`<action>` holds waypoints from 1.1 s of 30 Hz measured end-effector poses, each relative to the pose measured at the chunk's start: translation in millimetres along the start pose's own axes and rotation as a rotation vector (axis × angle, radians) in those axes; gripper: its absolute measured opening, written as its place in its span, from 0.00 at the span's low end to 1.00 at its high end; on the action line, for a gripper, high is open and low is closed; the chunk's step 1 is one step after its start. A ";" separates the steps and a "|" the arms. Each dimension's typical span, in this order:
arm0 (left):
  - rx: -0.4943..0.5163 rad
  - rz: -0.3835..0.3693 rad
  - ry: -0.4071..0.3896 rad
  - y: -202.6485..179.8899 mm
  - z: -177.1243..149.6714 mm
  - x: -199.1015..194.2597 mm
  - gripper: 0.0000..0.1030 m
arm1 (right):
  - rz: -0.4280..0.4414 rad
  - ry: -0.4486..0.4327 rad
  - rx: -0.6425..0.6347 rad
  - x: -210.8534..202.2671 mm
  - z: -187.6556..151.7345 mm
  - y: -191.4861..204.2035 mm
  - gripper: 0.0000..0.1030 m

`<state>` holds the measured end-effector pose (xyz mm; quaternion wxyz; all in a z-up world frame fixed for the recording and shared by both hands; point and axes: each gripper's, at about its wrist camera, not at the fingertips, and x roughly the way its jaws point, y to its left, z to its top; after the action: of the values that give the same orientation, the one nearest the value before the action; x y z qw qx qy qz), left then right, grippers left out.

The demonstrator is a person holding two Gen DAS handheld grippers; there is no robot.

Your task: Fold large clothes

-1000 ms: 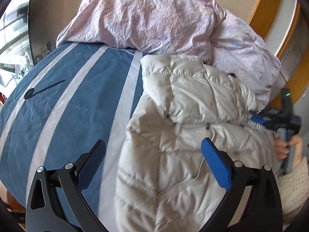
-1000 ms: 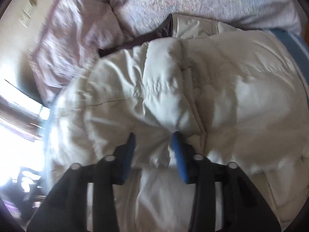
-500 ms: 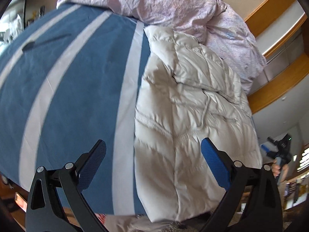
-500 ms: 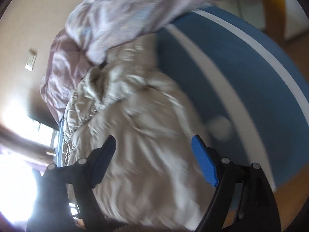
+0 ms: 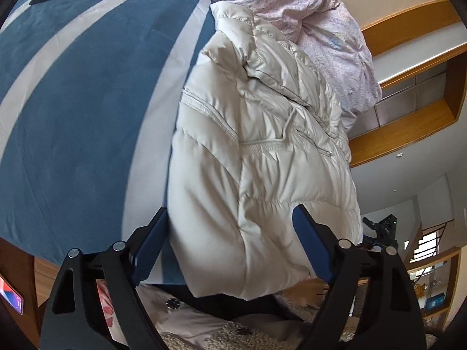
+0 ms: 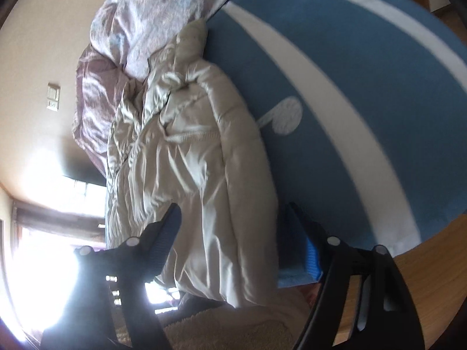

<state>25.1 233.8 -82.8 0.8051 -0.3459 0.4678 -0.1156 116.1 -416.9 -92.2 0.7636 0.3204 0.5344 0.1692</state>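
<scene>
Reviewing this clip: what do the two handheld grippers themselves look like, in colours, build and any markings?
Both look alike. The left gripper has black, angular finger arms with cut-out slots and silver round pivot pins, tipped by flat blue textured pads. The right gripper shows the same black arms, silver pins and blue pads. No cables, labels or sleeves are visible.

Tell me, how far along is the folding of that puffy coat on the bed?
Partly done, it seems: the cream puffer coat lies as a long, narrowed bundle on the blue striped bedspread, its sides apparently folded in. Nothing is in hand now; the left tool and right tool are both open at its near end, gripping nothing. Probably left: folding it across its length, since its end hangs over the bed edge.
</scene>
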 end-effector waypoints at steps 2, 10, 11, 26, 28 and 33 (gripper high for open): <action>-0.004 -0.011 0.004 -2.7 -3.2 1.9 0.82 | 0.023 0.020 -0.011 2.7 -3.8 1.2 0.66; -0.027 -0.044 0.018 -10.0 -16.9 8.3 0.75 | 0.029 0.075 -0.097 11.0 -20.5 18.1 0.62; -0.025 -0.041 0.018 -11.3 -18.7 8.8 0.74 | 0.024 0.079 -0.108 11.4 -22.2 20.7 0.62; -0.030 0.045 -0.066 -17.7 -21.0 -2.8 0.13 | 0.005 -0.013 -0.182 -1.4 -34.3 55.5 0.17; -0.023 0.036 -0.100 -22.9 -16.2 -11.6 0.13 | 0.014 -0.068 -0.203 -11.7 -32.5 64.0 0.16; -0.001 0.001 -0.181 -37.6 -1.1 -34.9 0.12 | 0.038 -0.237 -0.257 -38.4 -27.2 90.0 0.15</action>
<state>10.7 223.5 -34.6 0.8440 -0.3551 0.3932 -0.0832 84.3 -365.2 -10.7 0.8527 0.2478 0.4082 0.2115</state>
